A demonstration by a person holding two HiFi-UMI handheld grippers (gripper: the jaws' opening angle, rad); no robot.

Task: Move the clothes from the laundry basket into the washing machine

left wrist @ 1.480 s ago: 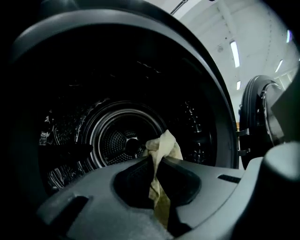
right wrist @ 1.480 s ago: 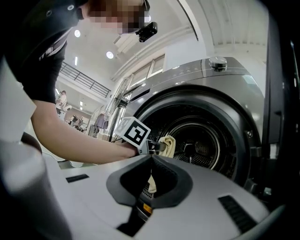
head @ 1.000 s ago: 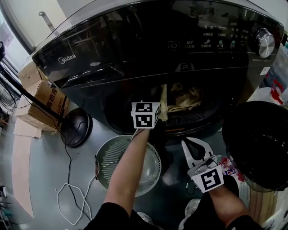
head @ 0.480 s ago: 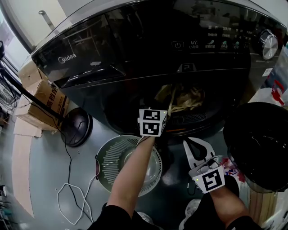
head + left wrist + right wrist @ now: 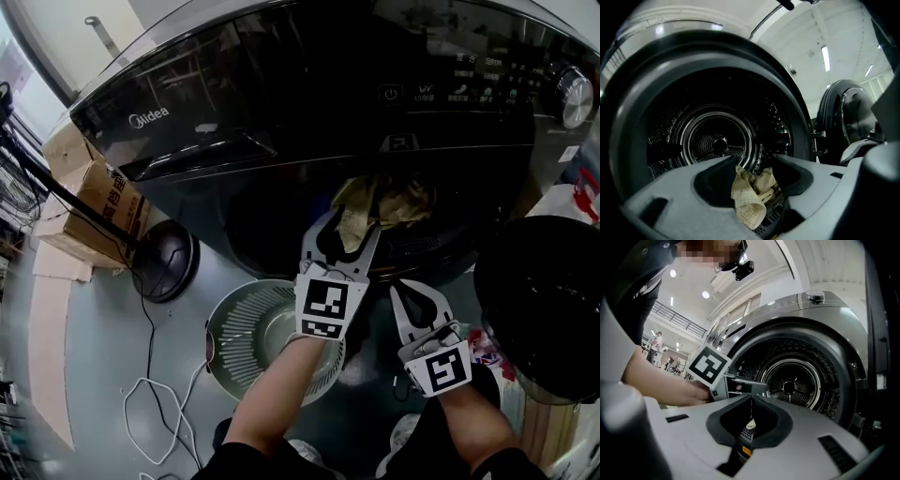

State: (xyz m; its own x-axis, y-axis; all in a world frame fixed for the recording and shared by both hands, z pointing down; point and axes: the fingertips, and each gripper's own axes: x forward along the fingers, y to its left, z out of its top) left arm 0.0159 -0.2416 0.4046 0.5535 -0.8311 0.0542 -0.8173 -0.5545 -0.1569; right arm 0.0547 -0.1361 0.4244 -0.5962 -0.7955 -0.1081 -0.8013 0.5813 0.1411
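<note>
The jaws on my left gripper (image 5: 752, 161) had just been closing a bit but stood apart, pinching nothing, with the beige cloth (image 5: 749, 199) in the gap, draped over the lip of the washing machine (image 5: 234, 122) rather than deep in the drum. My right gripper (image 5: 750, 401) sat pressed shut, empty. I figured that hanging tail could slide back out, or snag my jaws.

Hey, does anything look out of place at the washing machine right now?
Yes: the beige checked cloth isn't fully in. It lies bunched on the front lip of the washing machine, one end hanging out over the edge, where the open door might catch it when shut.
</note>
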